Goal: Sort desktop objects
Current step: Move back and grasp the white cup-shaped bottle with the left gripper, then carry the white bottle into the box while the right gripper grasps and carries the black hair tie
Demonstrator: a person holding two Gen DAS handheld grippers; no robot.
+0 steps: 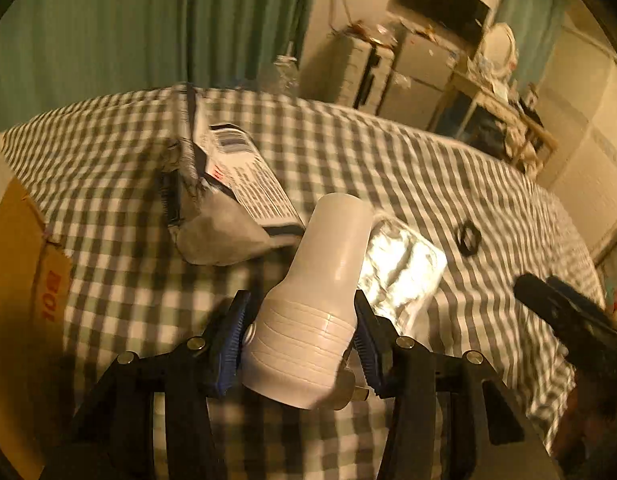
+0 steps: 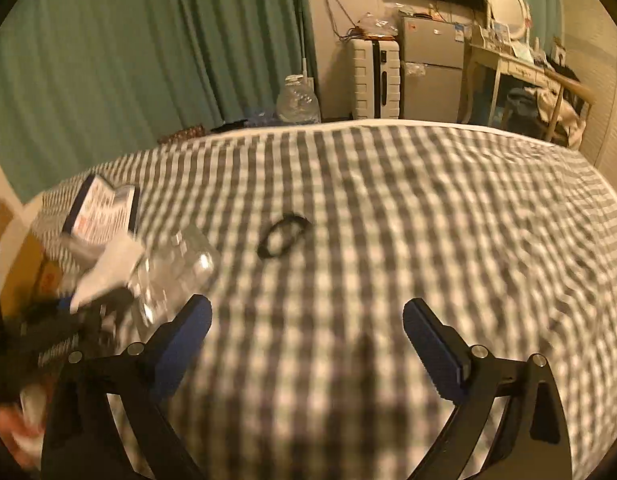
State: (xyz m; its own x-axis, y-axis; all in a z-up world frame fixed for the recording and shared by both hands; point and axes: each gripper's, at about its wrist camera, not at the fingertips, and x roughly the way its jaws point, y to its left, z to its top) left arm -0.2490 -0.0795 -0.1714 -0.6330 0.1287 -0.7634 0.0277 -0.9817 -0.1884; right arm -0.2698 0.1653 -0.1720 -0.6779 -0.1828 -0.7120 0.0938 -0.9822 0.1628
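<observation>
The left gripper [image 1: 298, 344] clamps its blue pads on a white ribbed plastic flashlight-shaped device [image 1: 308, 312] over the green-and-white checked cloth [image 1: 348, 152]. Just beyond lie a grey pouch with a printed label [image 1: 228, 200] and a crinkled clear plastic pack [image 1: 400, 268]. The right gripper [image 2: 308, 344] hangs released, empty, with a black ring-shaped hair tie [image 2: 282, 236] farther off. A brown cardboard box [image 1: 24, 280] sits at the left.

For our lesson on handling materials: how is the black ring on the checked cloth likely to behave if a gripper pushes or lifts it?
The black ring looks thin and looped, so it is probably light and may flex. It lies flat, so it would likely slide, not roll. On the soft checked cloth it may be awkward to pinch.
</observation>
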